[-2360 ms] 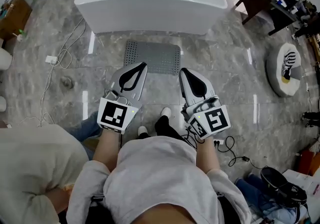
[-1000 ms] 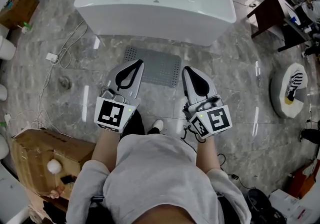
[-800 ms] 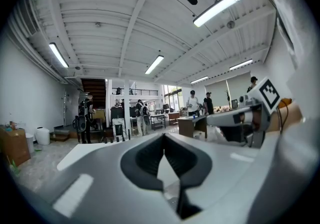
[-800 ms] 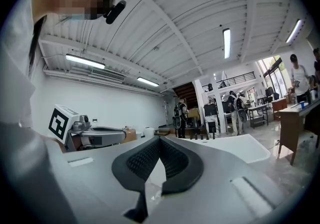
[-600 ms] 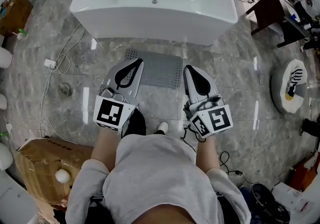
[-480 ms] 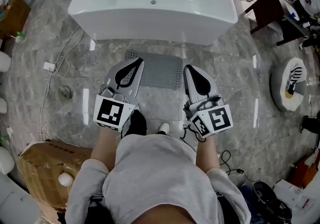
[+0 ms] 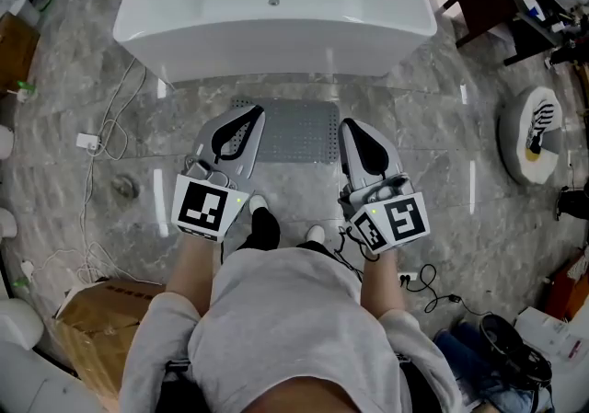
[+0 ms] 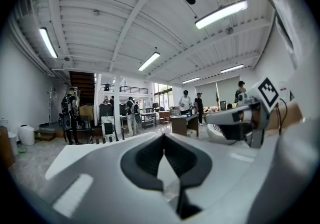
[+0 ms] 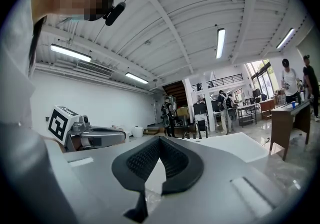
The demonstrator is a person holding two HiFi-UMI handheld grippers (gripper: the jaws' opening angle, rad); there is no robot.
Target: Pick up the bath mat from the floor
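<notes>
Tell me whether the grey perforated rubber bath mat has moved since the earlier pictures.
No: the bath mat still lies flat beside the white bathtub's near wall, as before.

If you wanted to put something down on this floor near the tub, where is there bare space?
Bare floor lies right of the bath mat, before the round white object, and left of the mat up to the white power strip. Crowded: cardboard box lower left, black cords lower right.
</notes>
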